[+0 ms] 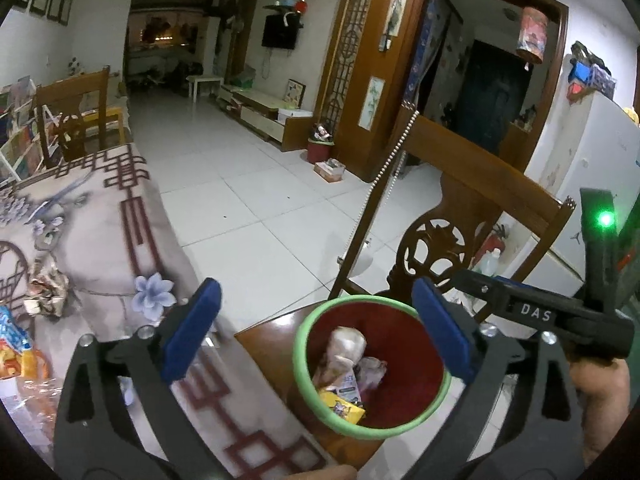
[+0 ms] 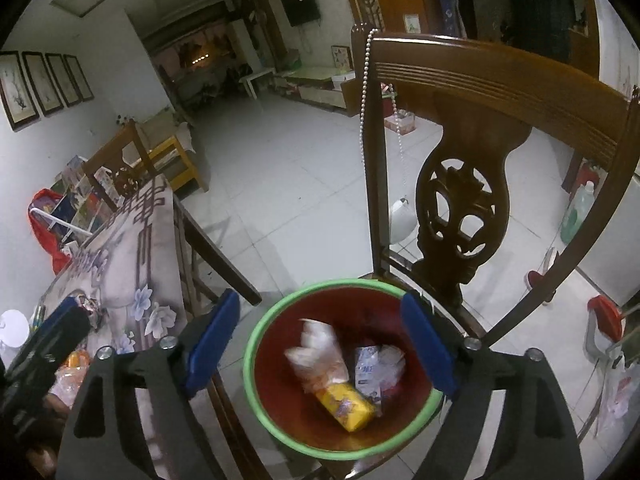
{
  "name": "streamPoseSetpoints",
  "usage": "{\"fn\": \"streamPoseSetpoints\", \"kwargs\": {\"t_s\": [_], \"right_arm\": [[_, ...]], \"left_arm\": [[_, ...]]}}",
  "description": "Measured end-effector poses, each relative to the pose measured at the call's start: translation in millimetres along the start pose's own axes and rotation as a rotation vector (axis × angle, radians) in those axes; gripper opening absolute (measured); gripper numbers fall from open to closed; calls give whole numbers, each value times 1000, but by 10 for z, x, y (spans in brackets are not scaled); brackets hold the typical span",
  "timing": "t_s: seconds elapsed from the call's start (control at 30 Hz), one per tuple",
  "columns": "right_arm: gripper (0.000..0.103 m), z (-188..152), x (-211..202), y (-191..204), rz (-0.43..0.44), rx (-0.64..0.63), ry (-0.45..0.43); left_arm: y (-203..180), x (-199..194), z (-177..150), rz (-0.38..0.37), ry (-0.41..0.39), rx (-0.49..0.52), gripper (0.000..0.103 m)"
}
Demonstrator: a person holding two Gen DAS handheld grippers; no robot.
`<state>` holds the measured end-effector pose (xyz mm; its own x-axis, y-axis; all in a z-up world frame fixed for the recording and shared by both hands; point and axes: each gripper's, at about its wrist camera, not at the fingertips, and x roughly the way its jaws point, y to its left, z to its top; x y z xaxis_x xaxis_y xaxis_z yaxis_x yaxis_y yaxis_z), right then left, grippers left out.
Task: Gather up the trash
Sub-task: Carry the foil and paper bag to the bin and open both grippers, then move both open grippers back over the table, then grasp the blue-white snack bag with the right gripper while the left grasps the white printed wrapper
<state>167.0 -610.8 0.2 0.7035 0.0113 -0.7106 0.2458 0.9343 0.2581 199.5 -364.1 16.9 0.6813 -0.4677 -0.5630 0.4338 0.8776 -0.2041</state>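
Both grippers are seen spread wide, with nothing caught between their blue pads. The left gripper [image 1: 316, 332] is held over the near rim of a red bin [image 1: 404, 396] with a green lip, and the right gripper [image 2: 322, 338] hangs directly above the same bin. Inside the bin, trash is gathered: a yellow packet [image 2: 346, 406], a crumpled clear plastic wrapper [image 2: 320, 356] and a small white-and-blue pouch [image 2: 369, 372]. The bin is set on the seat of a carved wooden chair [image 2: 460, 208], over whose back a bead chain [image 2: 365, 92] is draped. To the left, a table covered by a flowered cloth [image 1: 100, 232] is seen, with crumpled paper [image 1: 48, 292] still lying on it.
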Motion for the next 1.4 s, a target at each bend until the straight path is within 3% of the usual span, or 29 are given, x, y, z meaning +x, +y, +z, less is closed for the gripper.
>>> {"fn": "streamPoseSetpoints", "kwargs": {"t_s": [0.3,0.47,0.9,1.4], "right_arm": [[96,-14,-157,208,-37,-55,-48],[96,-119,-337,584,-17,-122,-91],[96,-553,-524,1958,163,-295,-82],[96,-1354,-539,3162,317,-526,18]], "left_arm": [[265,-385,-18,64,12,-1,97],[534,-735,-97,111,25,-26,97],[1532,-1976,-420,262,-26,-128,97],[2410,-2764,-1192,365,13,-210,97]]}}
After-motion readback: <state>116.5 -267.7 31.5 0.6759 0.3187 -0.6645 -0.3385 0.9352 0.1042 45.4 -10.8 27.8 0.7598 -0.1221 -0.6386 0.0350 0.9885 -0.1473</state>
